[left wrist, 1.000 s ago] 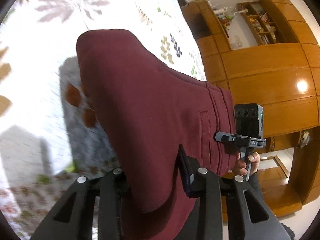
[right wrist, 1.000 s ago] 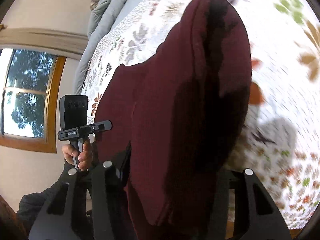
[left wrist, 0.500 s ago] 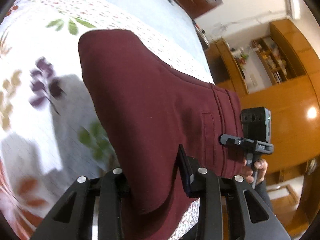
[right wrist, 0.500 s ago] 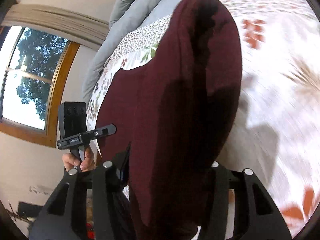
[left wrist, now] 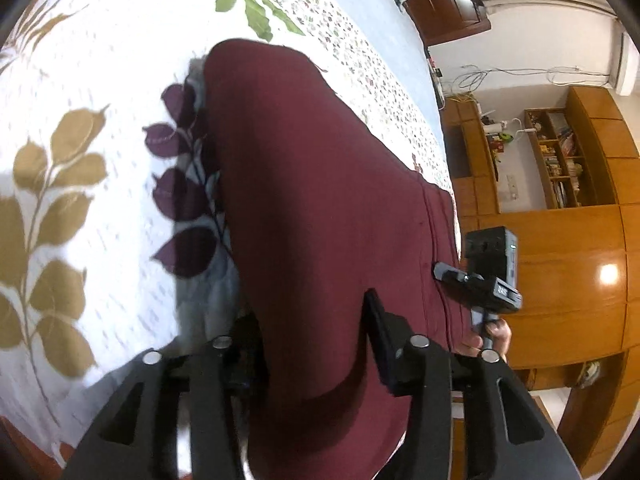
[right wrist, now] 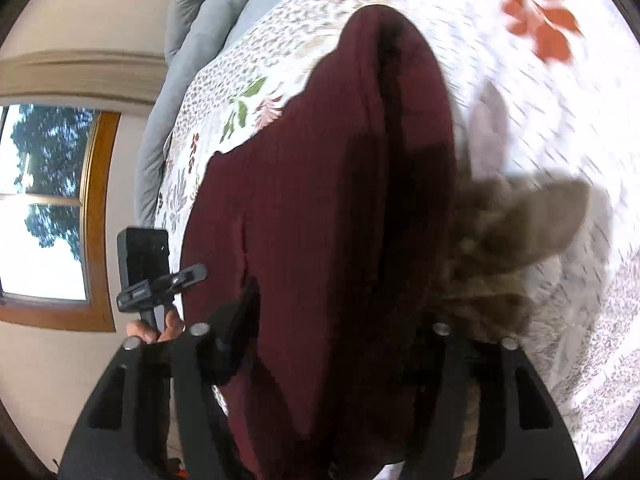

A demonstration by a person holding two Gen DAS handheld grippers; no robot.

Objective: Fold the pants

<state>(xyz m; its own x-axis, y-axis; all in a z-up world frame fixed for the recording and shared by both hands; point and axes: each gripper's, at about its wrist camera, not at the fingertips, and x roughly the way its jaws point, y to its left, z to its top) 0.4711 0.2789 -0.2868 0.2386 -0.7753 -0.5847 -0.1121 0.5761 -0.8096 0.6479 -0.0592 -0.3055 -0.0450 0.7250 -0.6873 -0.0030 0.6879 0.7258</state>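
Dark maroon pants hang between both grippers over a white bedspread with leaf prints. My left gripper is shut on one end of the fabric, which drapes over its jaws. My right gripper is shut on the other end of the pants. The pants' far fold touches the bed in both views. The right gripper's body and the hand holding it show in the left wrist view; the left one shows in the right wrist view.
Wooden cabinets and shelves stand beyond the bed's edge on the right of the left wrist view. A grey duvet lies at the bed's head, and a window is at the left.
Both grippers have carried the pants forward along the bed and lower. The far fold now rests on the bedspread, and the cloth's shadow has drawn in under it.
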